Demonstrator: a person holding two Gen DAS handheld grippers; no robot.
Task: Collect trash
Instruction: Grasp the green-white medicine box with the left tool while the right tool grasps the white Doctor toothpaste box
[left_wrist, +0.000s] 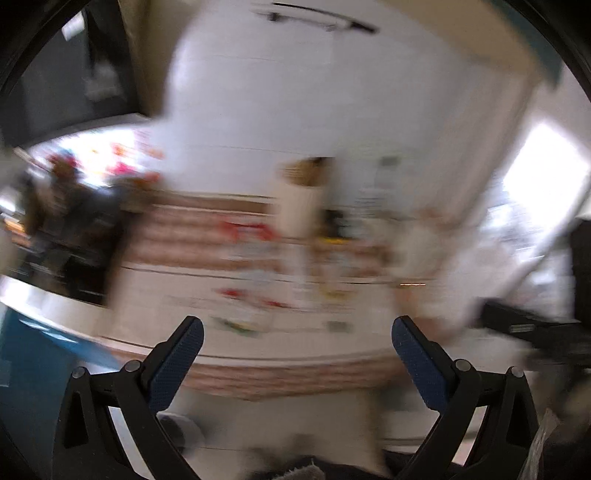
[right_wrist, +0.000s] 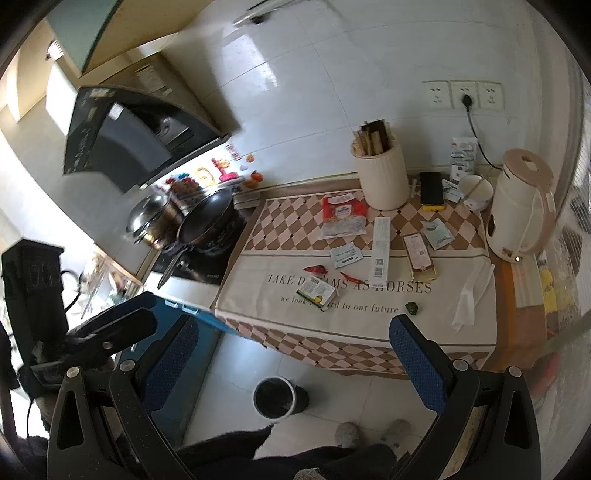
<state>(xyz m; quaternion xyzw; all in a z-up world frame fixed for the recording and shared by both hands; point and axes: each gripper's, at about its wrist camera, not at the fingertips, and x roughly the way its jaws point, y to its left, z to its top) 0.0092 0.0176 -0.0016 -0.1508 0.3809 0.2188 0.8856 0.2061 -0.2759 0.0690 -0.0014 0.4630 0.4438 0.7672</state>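
In the right wrist view, trash lies on a checkered tablecloth (right_wrist: 443, 332): a red-and-white wrapper (right_wrist: 343, 218), a long white box (right_wrist: 381, 251), a brown packet (right_wrist: 419, 254), small sachets (right_wrist: 345, 255), a green-yellow packet (right_wrist: 317, 293), red chili pieces (right_wrist: 314, 268), a dark green scrap (right_wrist: 411, 308) and a white tissue (right_wrist: 471, 299). A black trash bin (right_wrist: 275, 397) stands on the floor below the table's front edge. My right gripper (right_wrist: 291, 332) is open and empty, in front of the table. My left gripper (left_wrist: 295, 332) is open and empty; its view is heavily blurred.
A cream utensil holder (right_wrist: 382, 177), black phone (right_wrist: 431, 190), white cup (right_wrist: 476, 192) and cream kettle (right_wrist: 517, 206) stand at the table's back. A stove with a pan (right_wrist: 207, 221) and pot (right_wrist: 151, 218) is left. A blue cabinet (right_wrist: 177, 369) is below.
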